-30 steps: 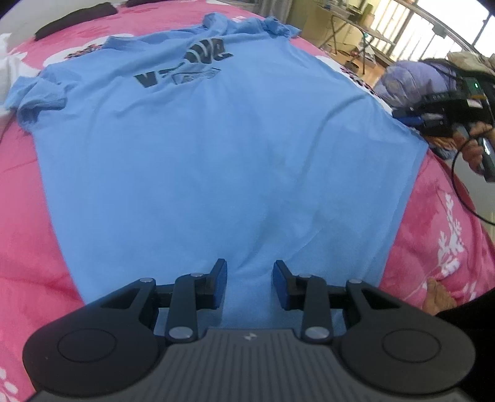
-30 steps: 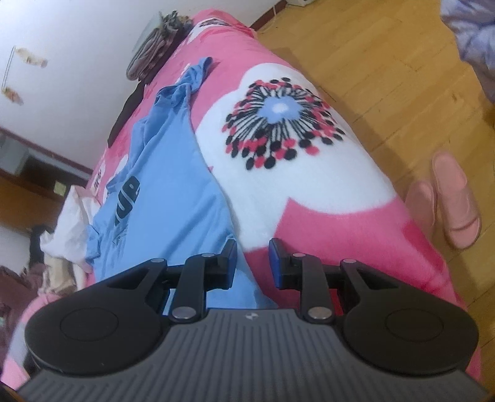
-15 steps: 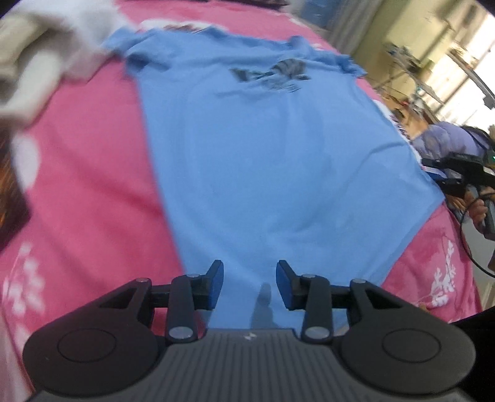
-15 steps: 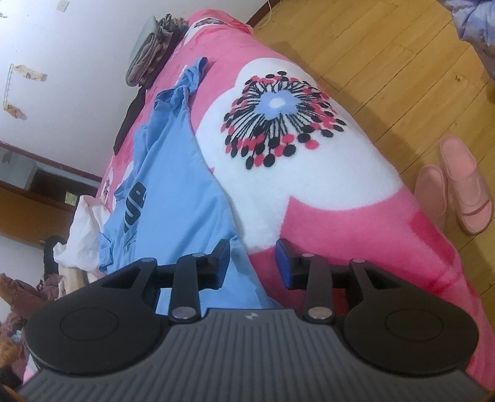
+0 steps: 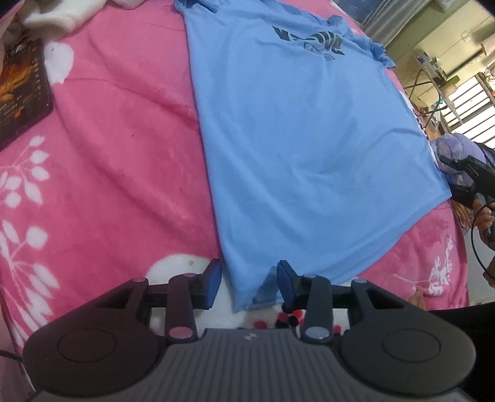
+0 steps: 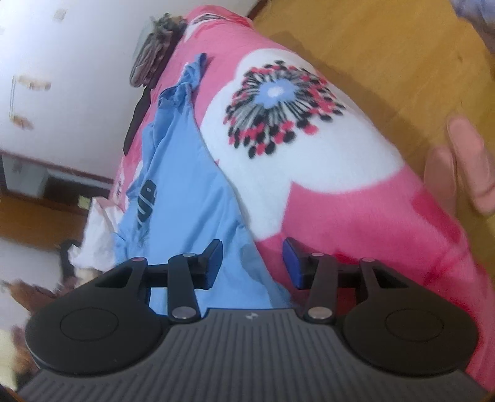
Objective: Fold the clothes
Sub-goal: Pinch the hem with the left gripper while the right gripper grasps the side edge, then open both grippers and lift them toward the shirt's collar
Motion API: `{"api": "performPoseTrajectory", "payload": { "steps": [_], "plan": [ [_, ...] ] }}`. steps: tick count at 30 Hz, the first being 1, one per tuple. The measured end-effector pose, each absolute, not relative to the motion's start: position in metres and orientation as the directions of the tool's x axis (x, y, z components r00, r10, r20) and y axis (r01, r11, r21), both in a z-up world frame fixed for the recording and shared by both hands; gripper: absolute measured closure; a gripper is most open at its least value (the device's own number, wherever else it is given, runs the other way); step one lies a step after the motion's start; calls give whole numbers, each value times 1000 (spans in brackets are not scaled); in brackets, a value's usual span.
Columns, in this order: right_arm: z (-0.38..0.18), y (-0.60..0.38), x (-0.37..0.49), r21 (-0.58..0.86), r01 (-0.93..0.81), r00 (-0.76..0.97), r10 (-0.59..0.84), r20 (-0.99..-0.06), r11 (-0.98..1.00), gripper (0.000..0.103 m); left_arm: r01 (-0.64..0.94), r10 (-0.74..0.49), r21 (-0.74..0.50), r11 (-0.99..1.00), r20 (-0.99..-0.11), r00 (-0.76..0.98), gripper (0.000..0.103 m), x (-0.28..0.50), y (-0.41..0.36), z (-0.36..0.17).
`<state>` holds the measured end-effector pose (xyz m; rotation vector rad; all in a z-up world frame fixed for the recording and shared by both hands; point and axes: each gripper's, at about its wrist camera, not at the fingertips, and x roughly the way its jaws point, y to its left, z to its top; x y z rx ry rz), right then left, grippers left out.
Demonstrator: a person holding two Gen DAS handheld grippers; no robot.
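A light blue T-shirt (image 5: 303,148) with a dark print lies spread flat on a pink flowered blanket (image 5: 117,160). My left gripper (image 5: 249,283) is open, its jaws either side of the shirt's near left hem corner, low over the blanket. In the right wrist view the same shirt (image 6: 185,191) runs away to the upper left. My right gripper (image 6: 252,263) is open, its jaws either side of the shirt's near right hem edge, just above it. The right gripper (image 5: 476,179) also shows at the far right of the left wrist view.
A dark book (image 5: 21,92) and white cloth (image 5: 62,15) lie at the blanket's upper left. Folded dark clothes (image 6: 154,55) sit at the bed's far end. The bed edge drops to a wooden floor (image 6: 386,52) with pink slippers (image 6: 464,167).
My left gripper has moved left and down from the shirt's middle hem to its left corner. My right gripper has opened wider and come closer to the shirt's right edge.
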<state>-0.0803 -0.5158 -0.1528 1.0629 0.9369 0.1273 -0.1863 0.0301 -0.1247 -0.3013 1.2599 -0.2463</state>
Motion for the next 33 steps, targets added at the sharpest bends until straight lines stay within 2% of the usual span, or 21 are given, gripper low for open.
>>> {"api": "performPoseTrajectory", "payload": {
  "steps": [4,8,10,11,12,14,18,26,33],
  "plan": [
    [-156,-525,-92,808,363,607,541,-582,463,61,24,-338,-345,938,-901,271,73,-184,25,-126],
    [-154,-521,-98,792,345,584,546,-601,503,63,33,-321,-324,945,-910,264,76,-187,21,-126],
    [-151,-518,-99,771,333,573,533,-623,543,68,35,-303,-305,952,-915,266,84,-188,20,-126],
    [-150,-516,-100,759,328,568,525,-634,562,72,37,-292,-293,956,-918,268,87,-188,18,-125],
    [-149,-515,-101,748,321,562,518,-644,581,84,39,-284,-284,958,-920,270,95,-188,16,-125],
    [-143,-511,-105,725,311,558,500,-662,614,98,55,-272,-267,962,-920,282,99,-190,13,-122],
    [-126,-503,-120,683,294,560,458,-691,669,100,85,-254,-239,967,-918,305,100,-196,12,-111],
    [-91,-496,-157,650,304,553,427,-716,697,101,57,-297,-296,953,-890,346,100,-209,46,-69],
    [-99,-481,-180,576,317,475,400,-784,753,101,138,-224,-193,971,-938,265,100,-215,39,-87]
  ]
}}
